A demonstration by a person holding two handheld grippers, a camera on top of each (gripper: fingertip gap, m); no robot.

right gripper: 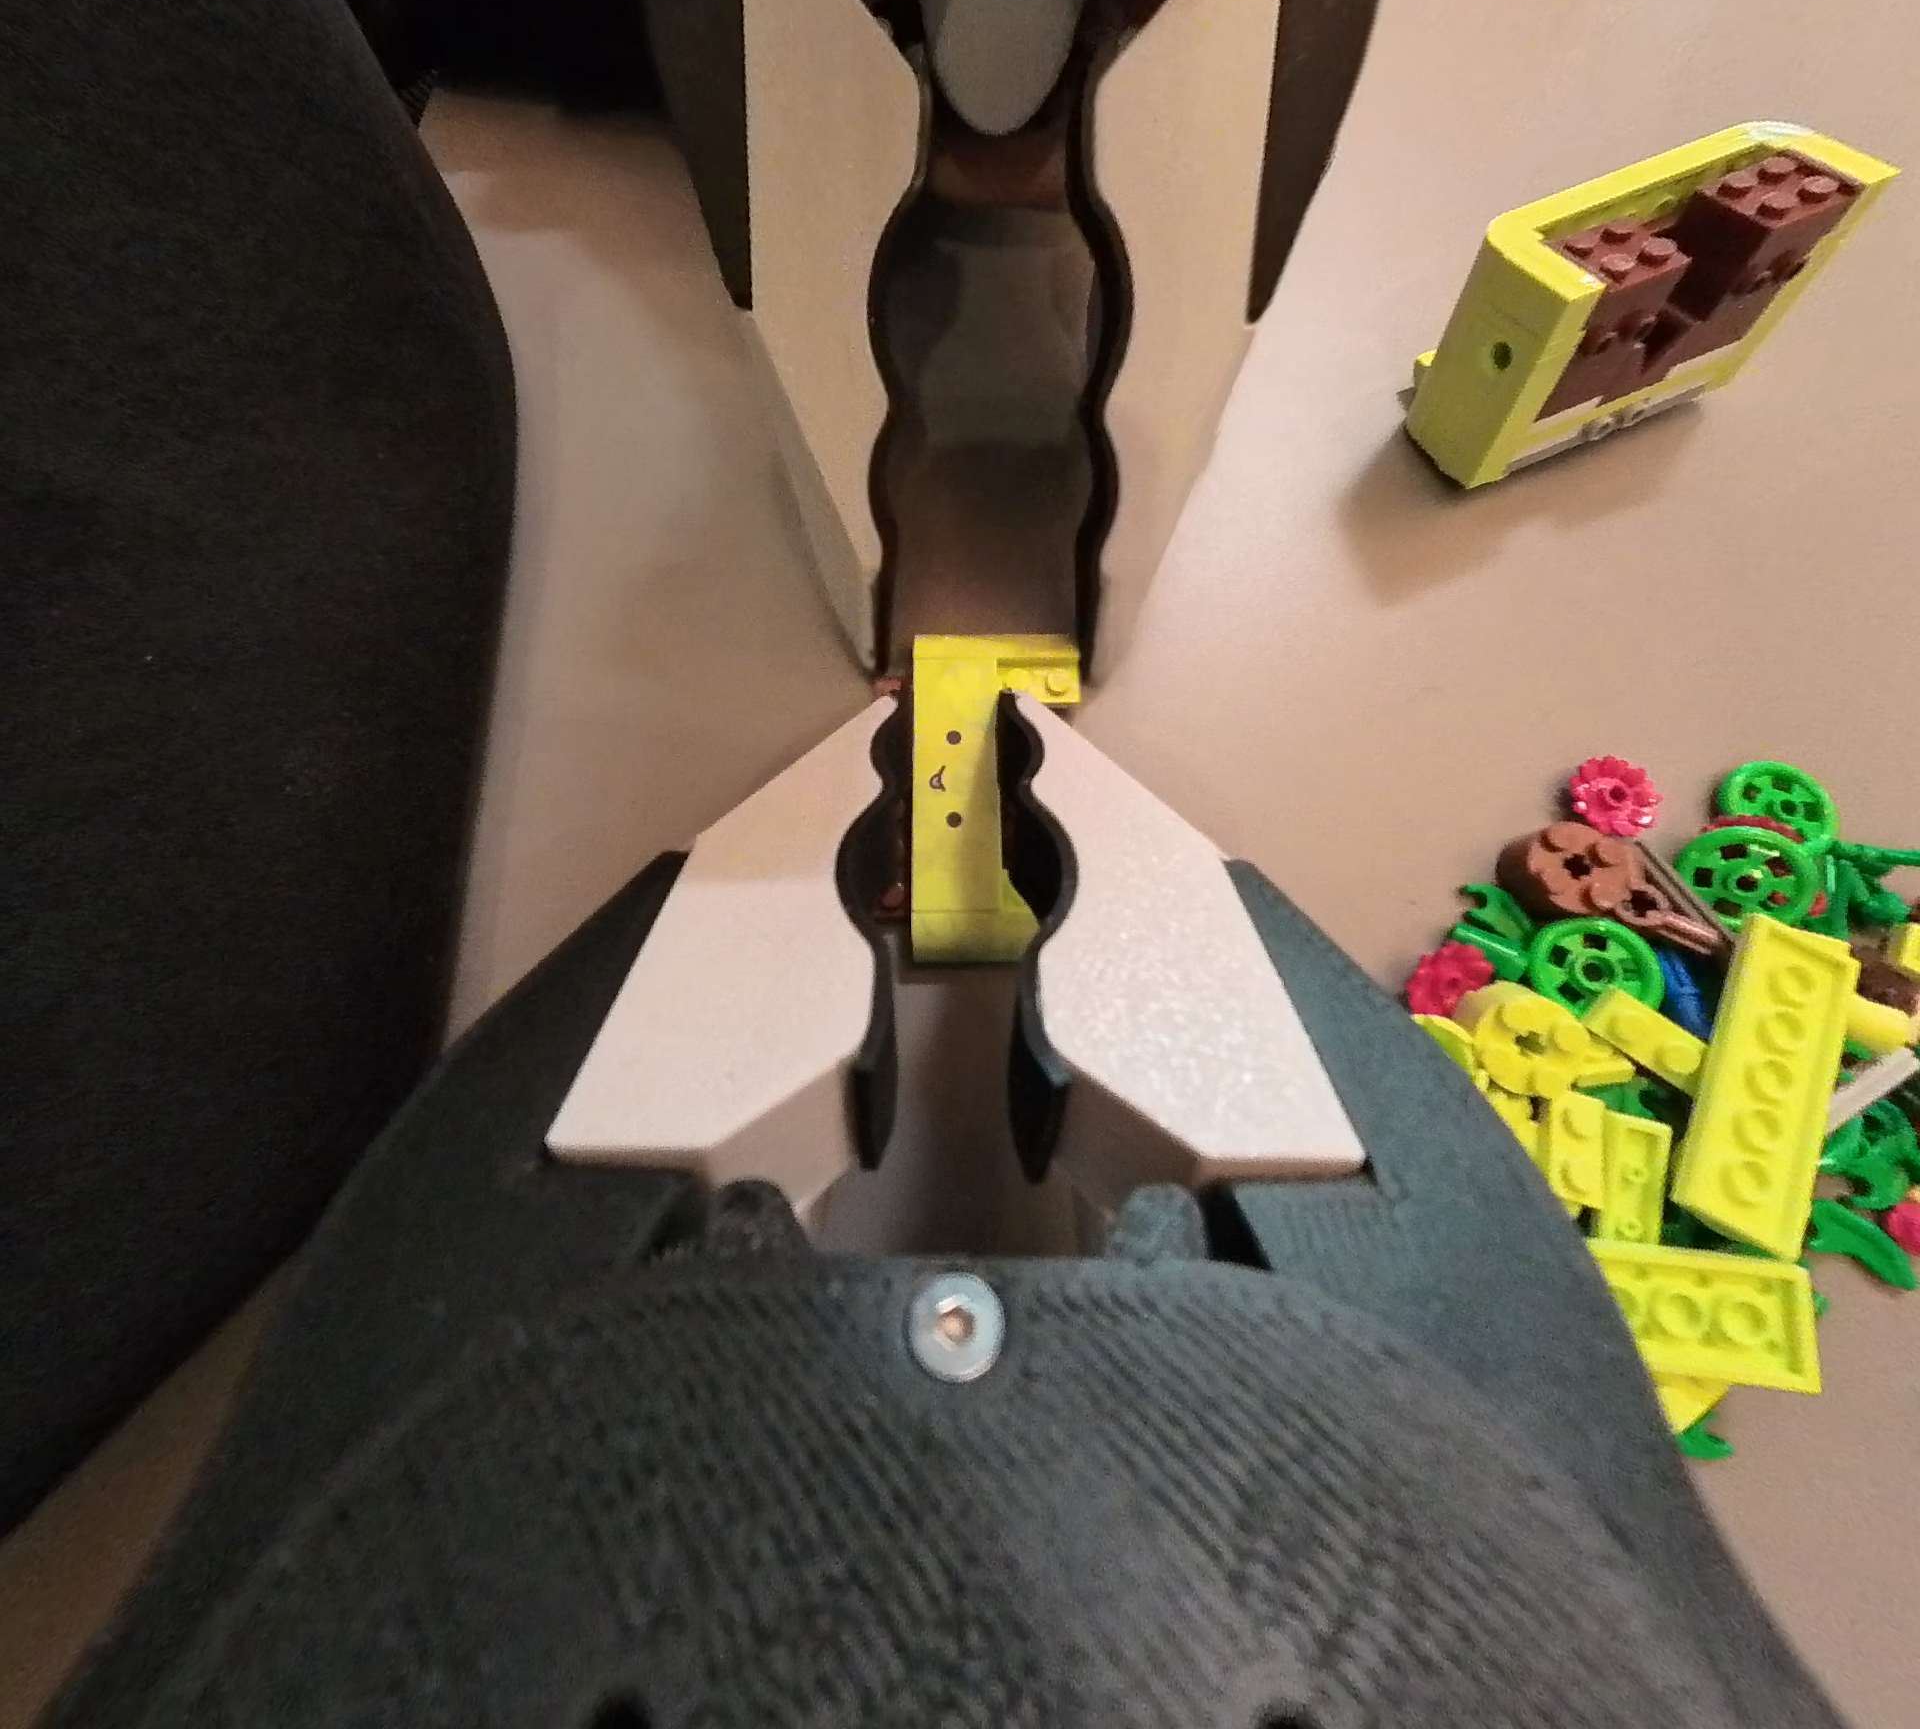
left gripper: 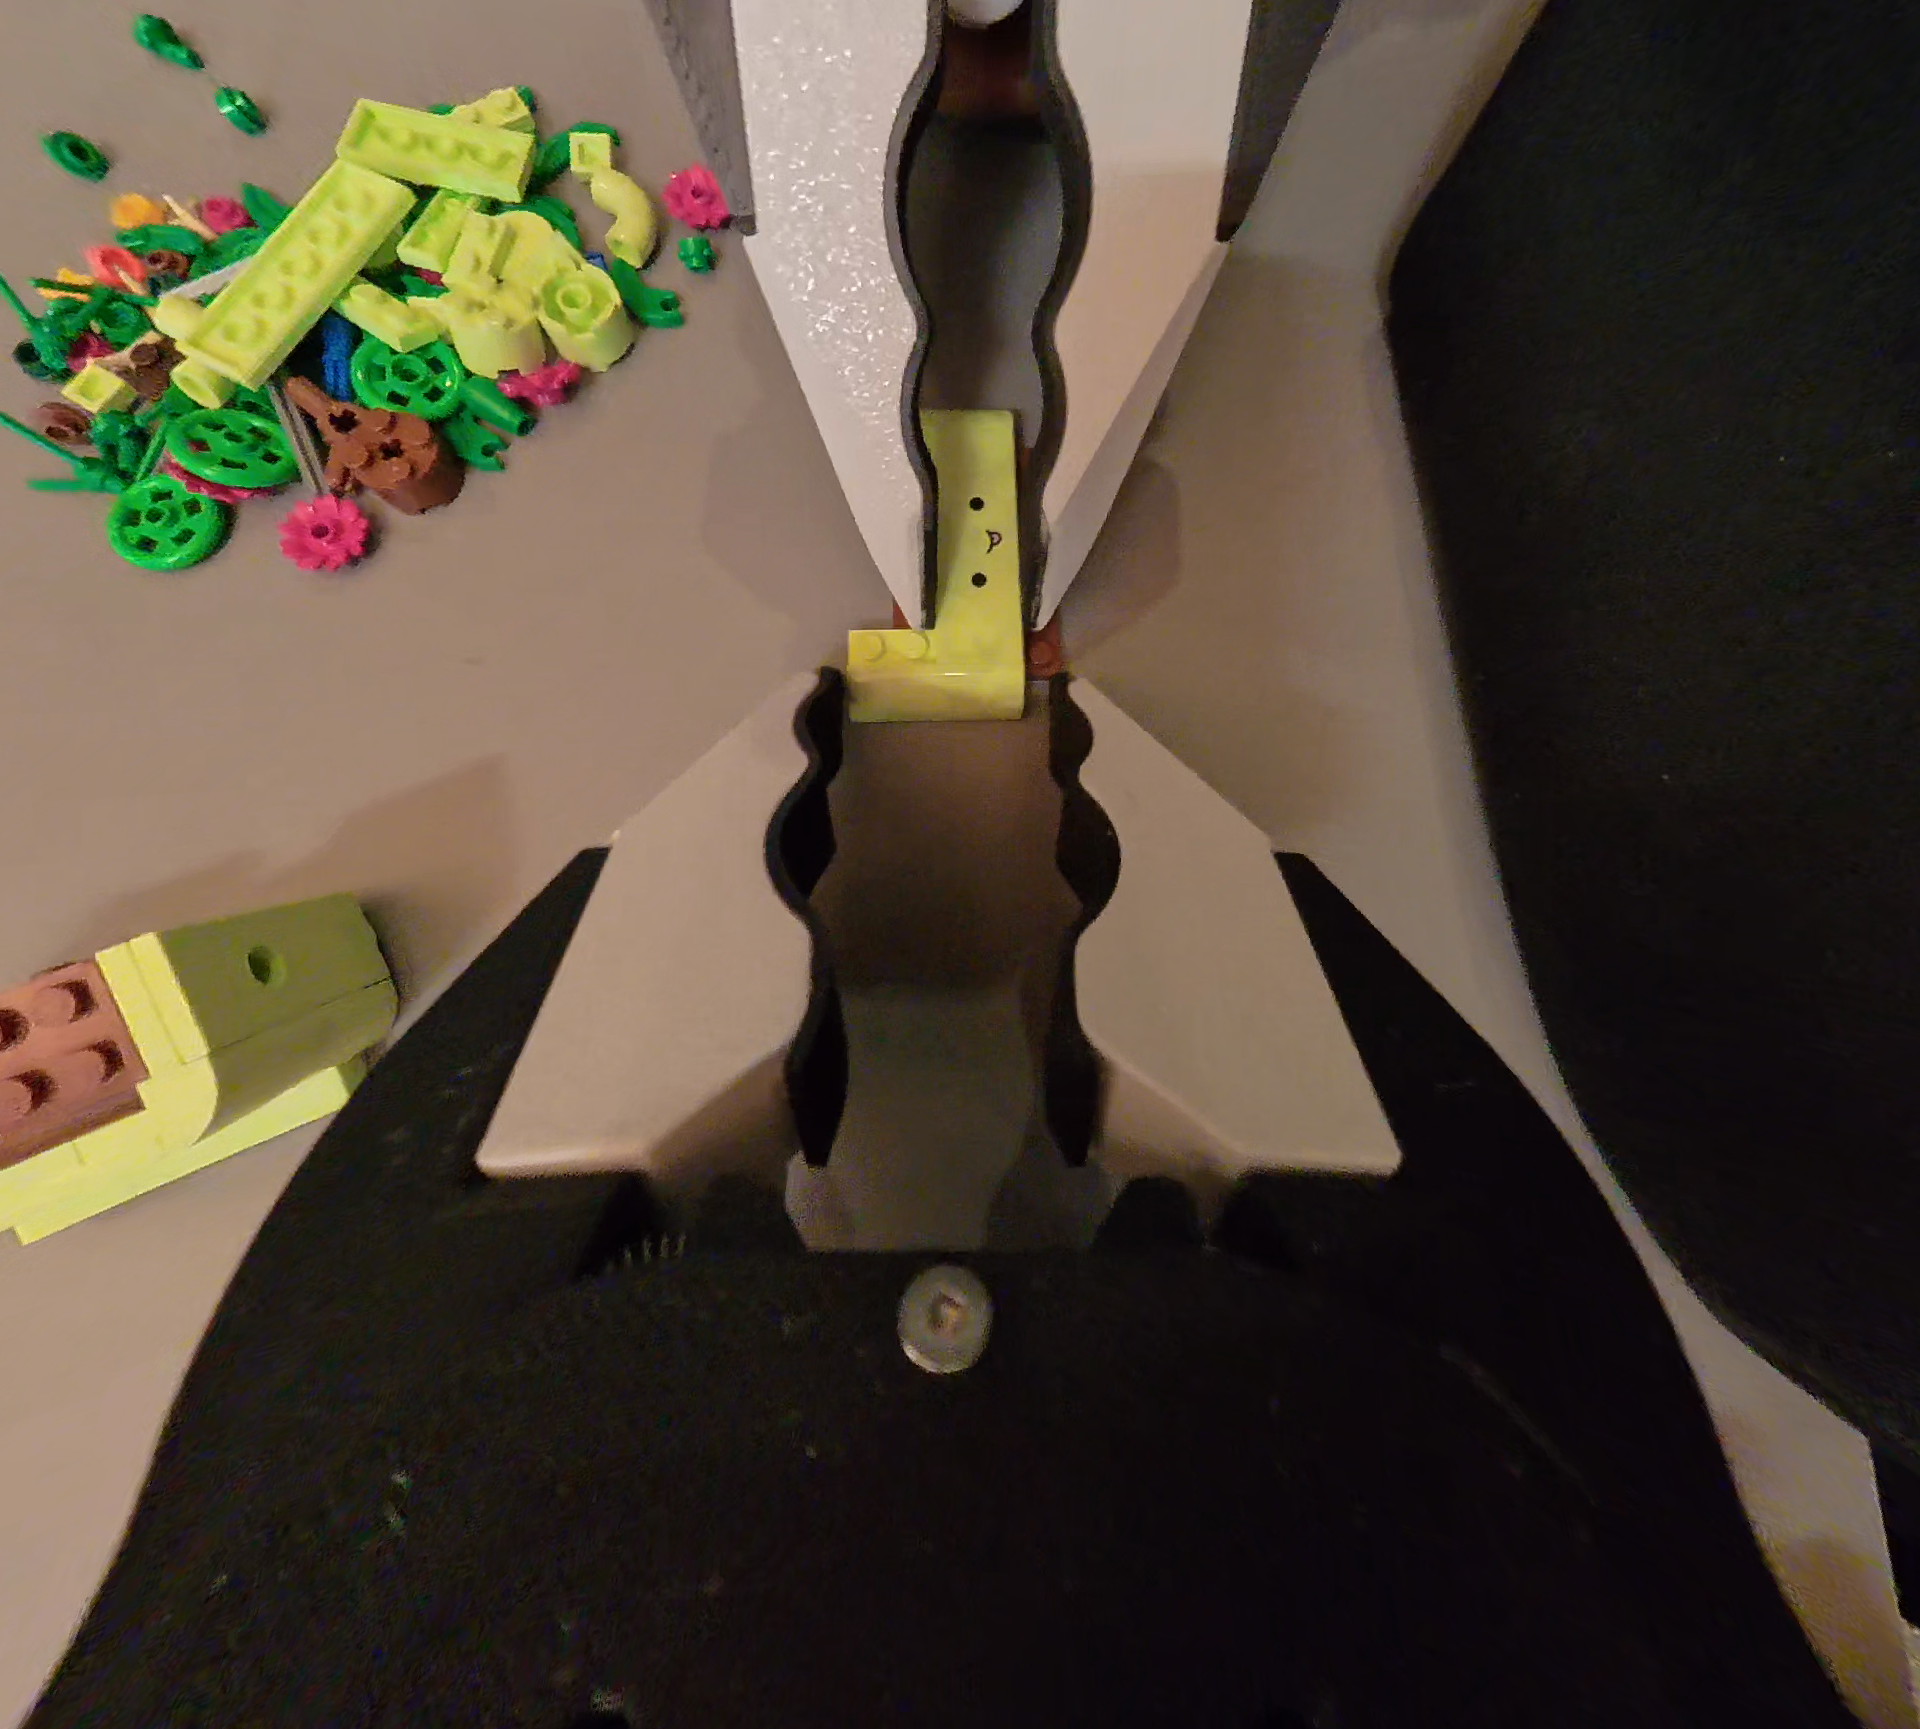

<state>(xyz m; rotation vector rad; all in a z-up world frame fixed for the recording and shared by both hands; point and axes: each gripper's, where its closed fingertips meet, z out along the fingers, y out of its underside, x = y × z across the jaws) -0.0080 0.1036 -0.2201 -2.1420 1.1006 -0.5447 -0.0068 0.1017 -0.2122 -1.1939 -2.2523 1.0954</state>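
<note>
1. Right hand-held gripper: clenched on the long leg of a lime L-shaped piece, the face with small printed marks turned up toward both cameras. Pads sit on the leg's two narrow sides. A small brown bit shows on one flank of the piece.
2. Left hand-held gripper: points straight at the right one, tips almost meeting it. Its jaws flank the short foot of the L. One pad looks in contact. On the other side the brown bit sits in the gap. Cannot tell whether it is actually squeezing or just bracketing.
3. The piece hangs above the table between the two tools and rests on nothing else.
4. Handling judgement: the right grip is long and looks stable. Any hold on the foot is short and near the tips, so it would pivot easily. Keep the two tools on one line, with no twist between them.
5. The brown bit makes the left contact uneven. Squeezing gently and square would avoid popping it off.
6. Surroundings:
   - A loose pile of pieces in lime, green, pink and brown lies well apart on the table.
   - A built lime-and-brown block sits near the left tool's body and touches nothing.
   - Dark fabric borders the far side.
</note>
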